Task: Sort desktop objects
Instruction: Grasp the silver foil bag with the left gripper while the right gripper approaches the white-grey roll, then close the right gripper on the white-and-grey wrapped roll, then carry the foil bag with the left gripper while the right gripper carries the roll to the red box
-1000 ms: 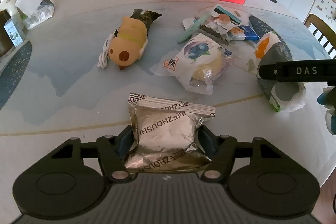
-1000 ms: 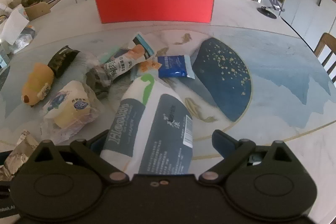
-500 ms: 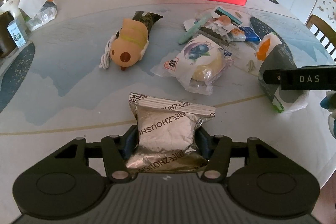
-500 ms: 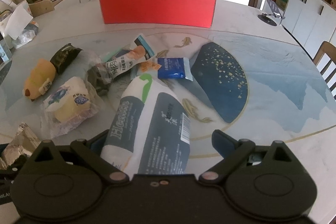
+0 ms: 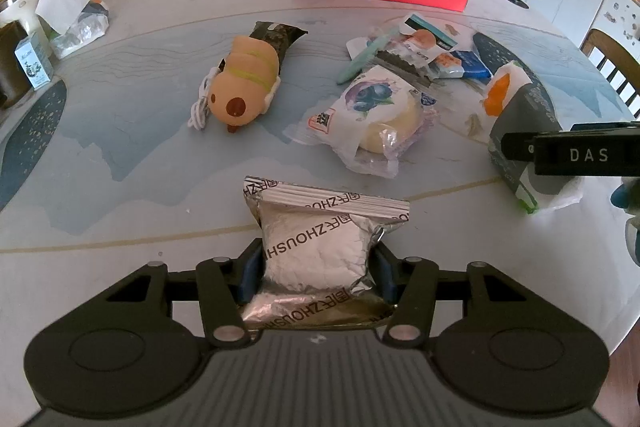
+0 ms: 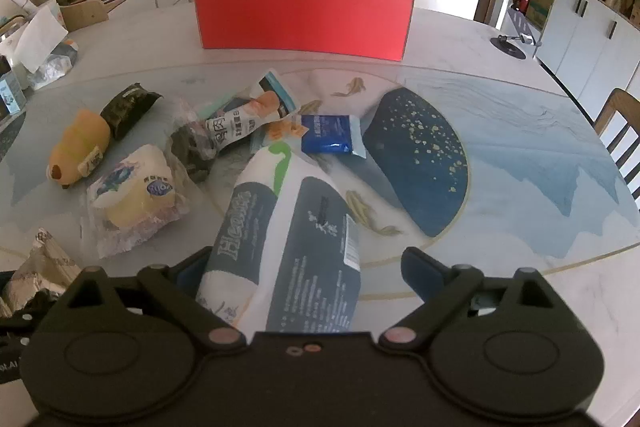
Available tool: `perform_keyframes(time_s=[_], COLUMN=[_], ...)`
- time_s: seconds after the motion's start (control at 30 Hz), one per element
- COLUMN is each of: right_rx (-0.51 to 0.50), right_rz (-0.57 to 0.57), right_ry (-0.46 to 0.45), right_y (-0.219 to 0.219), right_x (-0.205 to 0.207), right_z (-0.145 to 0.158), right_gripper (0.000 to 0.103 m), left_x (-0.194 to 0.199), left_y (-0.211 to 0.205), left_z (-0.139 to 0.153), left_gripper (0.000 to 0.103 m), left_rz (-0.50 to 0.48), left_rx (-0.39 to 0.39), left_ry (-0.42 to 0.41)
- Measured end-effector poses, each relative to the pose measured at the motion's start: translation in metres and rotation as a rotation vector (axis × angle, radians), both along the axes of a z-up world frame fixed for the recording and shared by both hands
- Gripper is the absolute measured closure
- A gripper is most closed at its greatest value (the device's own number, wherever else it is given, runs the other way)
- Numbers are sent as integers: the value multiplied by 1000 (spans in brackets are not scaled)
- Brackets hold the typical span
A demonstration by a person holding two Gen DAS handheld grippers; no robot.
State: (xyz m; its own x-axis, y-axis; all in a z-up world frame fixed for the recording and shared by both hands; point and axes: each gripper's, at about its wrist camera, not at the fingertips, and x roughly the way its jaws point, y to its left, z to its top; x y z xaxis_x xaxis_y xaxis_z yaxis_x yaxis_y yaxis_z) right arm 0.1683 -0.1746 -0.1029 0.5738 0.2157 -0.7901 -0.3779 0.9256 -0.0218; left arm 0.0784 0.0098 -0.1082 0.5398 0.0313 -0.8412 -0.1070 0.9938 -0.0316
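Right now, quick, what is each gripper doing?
Left gripper: shut on the silver foil pouch.
Right gripper: open, around the tissue pack; only the left finger touches it.

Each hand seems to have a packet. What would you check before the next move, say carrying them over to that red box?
1. Left hand-held gripper shut on silver pouch: ok.
2. Right hand-held gripper shut on tissue pack: not ok, gap beside one finger.
3. Red box open on top: ok.
4. Silver pouch lifted off the table: cannot tell.
5. Room inside red box: cannot tell.
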Motion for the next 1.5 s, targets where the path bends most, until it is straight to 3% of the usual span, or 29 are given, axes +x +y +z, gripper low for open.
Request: perform_keyframes(time_s=[0.27, 0.33, 0.37, 0.73, 1.0, 1.5], right_rx=[0, -4, -14, -6, 27, 107], right_rz=[11, 15, 10, 15, 27, 69], right_ry=[-11, -8, 1, -8, -31, -70], right_y=[-2, -2, -1, -4, -5, -9], right_x=[-3, -3, -2, -3, -3, 31], right_z=[3, 3, 2, 9, 33, 80], right_gripper=[17, 38, 60, 70, 72, 72], left_x=[0, 0, 0, -2, 6, 59], left_y=[0, 0, 0, -3, -10, -18], left_z=[0, 0, 0, 14, 39, 93], left_gripper=[50, 50, 50, 51, 51, 51], left_rz=[1, 0, 1, -6, -44, -47], left_rx=[-1, -2, -2, 5, 30, 16], left_ry=[-4, -5, -6, -35, -73, -150])
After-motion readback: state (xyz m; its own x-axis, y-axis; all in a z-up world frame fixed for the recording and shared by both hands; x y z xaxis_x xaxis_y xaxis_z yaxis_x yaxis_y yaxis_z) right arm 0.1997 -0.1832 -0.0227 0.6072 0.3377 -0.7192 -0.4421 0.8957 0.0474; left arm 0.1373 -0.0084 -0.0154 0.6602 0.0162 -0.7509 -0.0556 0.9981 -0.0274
